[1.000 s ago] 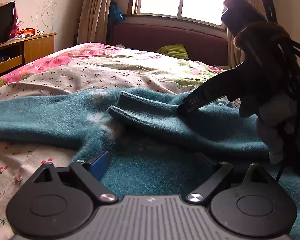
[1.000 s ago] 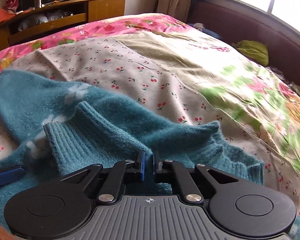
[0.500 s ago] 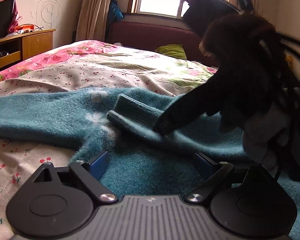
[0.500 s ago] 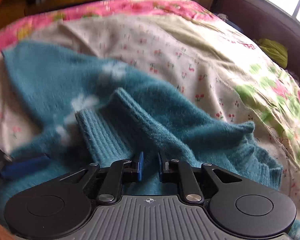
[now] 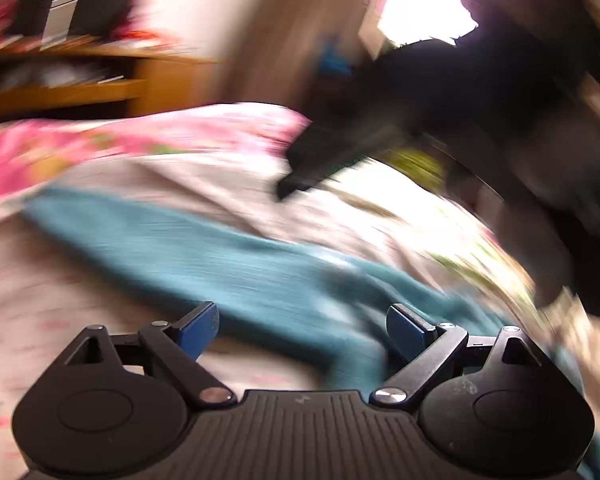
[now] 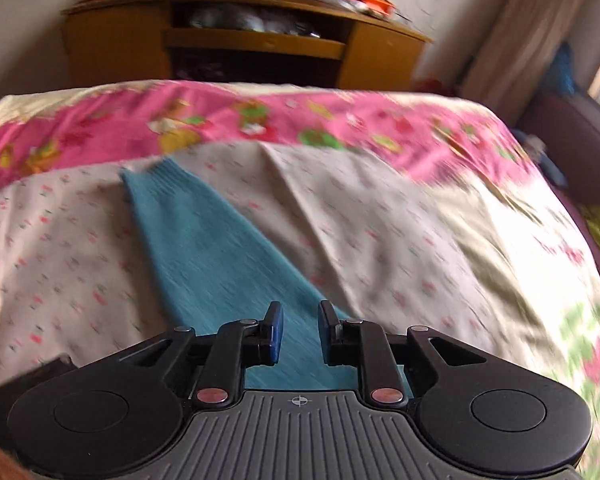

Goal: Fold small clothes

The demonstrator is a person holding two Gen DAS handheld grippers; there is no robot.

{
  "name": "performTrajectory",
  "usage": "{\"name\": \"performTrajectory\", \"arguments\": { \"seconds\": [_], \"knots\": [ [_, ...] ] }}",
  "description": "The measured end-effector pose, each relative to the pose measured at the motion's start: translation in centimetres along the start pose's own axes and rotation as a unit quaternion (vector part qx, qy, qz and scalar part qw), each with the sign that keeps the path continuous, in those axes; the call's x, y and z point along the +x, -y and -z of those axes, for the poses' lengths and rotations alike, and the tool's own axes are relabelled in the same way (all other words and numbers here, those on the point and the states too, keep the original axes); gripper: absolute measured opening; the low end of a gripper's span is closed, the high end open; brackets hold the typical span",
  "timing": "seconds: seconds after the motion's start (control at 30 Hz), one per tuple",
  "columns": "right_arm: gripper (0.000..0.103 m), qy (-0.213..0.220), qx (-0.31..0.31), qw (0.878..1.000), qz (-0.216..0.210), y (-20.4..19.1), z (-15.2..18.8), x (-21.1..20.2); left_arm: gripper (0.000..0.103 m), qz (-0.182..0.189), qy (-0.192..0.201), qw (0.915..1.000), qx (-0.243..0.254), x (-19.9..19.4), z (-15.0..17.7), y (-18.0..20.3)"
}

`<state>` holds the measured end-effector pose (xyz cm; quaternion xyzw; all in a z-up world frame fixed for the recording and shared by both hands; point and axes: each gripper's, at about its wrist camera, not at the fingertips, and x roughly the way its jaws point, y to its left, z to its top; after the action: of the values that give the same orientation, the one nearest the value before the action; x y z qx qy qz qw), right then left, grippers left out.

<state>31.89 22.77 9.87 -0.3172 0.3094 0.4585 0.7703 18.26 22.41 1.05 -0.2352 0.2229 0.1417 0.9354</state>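
Note:
A teal knitted sweater (image 5: 236,272) lies on the flowered bedspread (image 5: 100,280). In the right wrist view one sleeve (image 6: 204,248) stretches away from me, its ribbed cuff at the far end. My left gripper (image 5: 302,326) is wide open and empty, just above the sweater. My right gripper (image 6: 299,326) is open with a narrow gap, empty, above the near end of the sleeve. In the blurred left wrist view the right gripper's dark body (image 5: 380,136) hangs above the bed at the upper right.
A wooden shelf unit (image 6: 252,44) with clutter stands past the bed's far edge. A dark red headboard (image 6: 572,148) and a window are at the right. The pink border of the bedspread (image 6: 260,120) runs across the bed.
My right gripper let go of the sweater fold and opened, and it swung left to the stretched-out sleeve. My left gripper also swung left, still open; its view is now blurred.

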Motion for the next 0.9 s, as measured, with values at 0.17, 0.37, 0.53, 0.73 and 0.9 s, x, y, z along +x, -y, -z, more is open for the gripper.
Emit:
{"name": "performTrajectory", "arguments": {
  "seconds": [0.17,0.37,0.53,0.73,0.9],
  "knots": [
    [0.034,-0.009,-0.074,0.997,-0.037,-6.5,-3.9,4.8,0.100,-0.056,0.015,0.9958,-0.071,0.1,-0.8,-5.2],
    [0.043,-0.052,-0.138,0.987,-0.069,-10.9,-7.6,9.7,0.097,-0.049,-0.005,0.9919,-0.117,1.3,-0.1,-7.0],
    [0.042,-0.078,-0.162,0.983,-0.046,-13.3,-8.3,13.4,0.097,-0.071,-0.005,0.9866,-0.147,1.7,0.0,-8.8],
    [0.016,-0.093,-0.147,0.985,-0.014,-14.2,-7.2,15.4,0.098,-0.080,-0.008,0.9888,-0.125,2.1,0.3,-8.0],
    [0.006,-0.051,-0.065,0.997,-0.007,-10.3,-8.1,11.5,0.098,-0.085,-0.005,0.9912,-0.102,2.8,0.4,-7.2]
  ]
}}
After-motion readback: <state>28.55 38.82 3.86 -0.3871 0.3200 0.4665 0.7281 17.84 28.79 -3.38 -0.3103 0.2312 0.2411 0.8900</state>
